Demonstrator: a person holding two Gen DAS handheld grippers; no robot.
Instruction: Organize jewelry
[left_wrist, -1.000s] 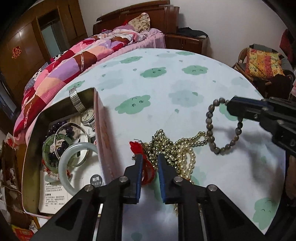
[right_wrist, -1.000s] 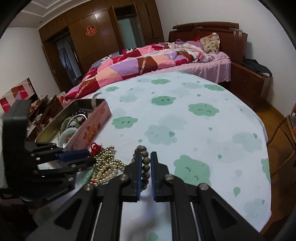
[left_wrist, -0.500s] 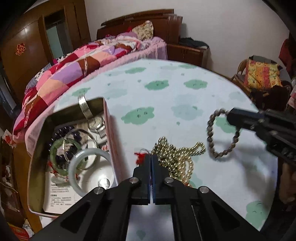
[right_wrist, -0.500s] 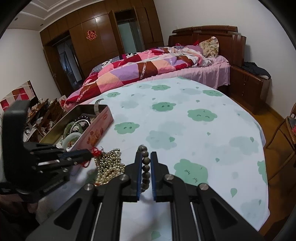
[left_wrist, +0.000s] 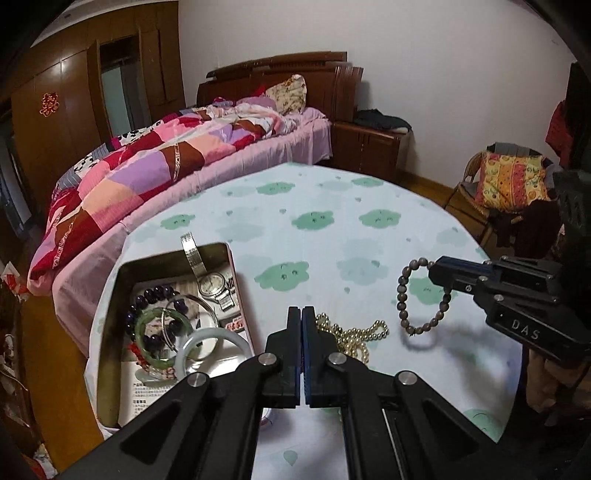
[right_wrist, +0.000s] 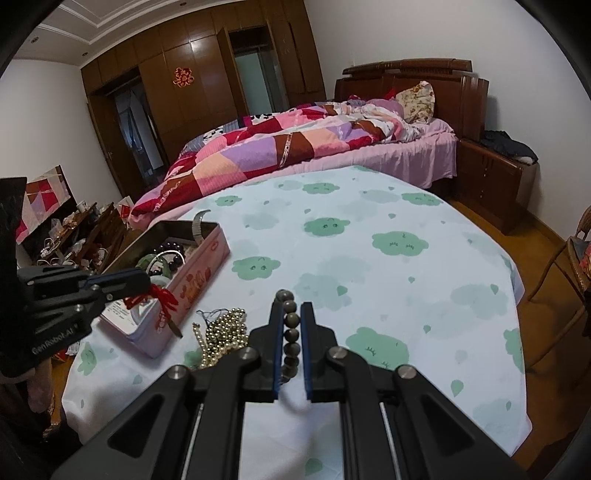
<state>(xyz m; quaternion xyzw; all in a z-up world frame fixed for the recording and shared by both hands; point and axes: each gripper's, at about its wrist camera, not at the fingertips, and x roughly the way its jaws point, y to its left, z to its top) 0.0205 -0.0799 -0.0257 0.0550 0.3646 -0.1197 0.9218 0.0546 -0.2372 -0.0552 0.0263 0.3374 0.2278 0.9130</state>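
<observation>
My left gripper is clamped on a red tassel charm hanging at the tin's near wall — tin at ten o'clock; right gripper pinches the bead bracelet.

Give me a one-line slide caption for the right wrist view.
Right gripper holds a brown bead bracelet while the left gripper lifts a red tassel beside the jewelry tin.
</observation>
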